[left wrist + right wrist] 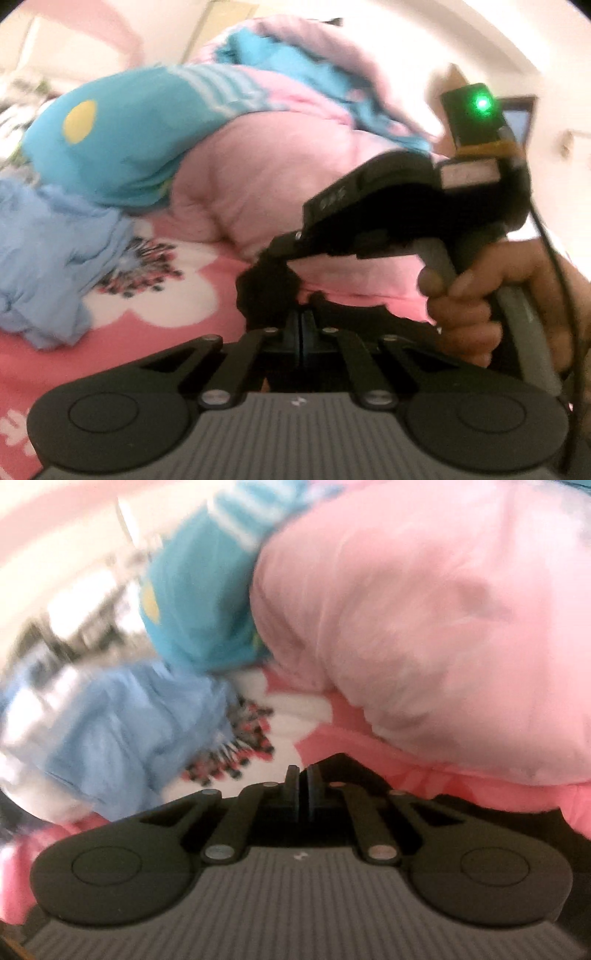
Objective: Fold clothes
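Note:
A black garment [264,288] is bunched up over the pink flowered bedsheet [110,354]. My left gripper [301,319] has its jaws together on the garment's edge, low in the left wrist view. My right gripper [277,254], held by a hand [472,310], reaches in from the right and meets the same bunch from above. In the right wrist view the right gripper [303,775] is shut, and the black garment [498,812] rises to its tips and spreads to the lower right. Both views are blurred.
A puffy pink quilt [295,177] [424,627] lies heaped just beyond the grippers. A turquoise cloth with a yellow dot [110,140] rests on it. A crumpled light blue garment [48,251] [122,731] lies to the left on the sheet.

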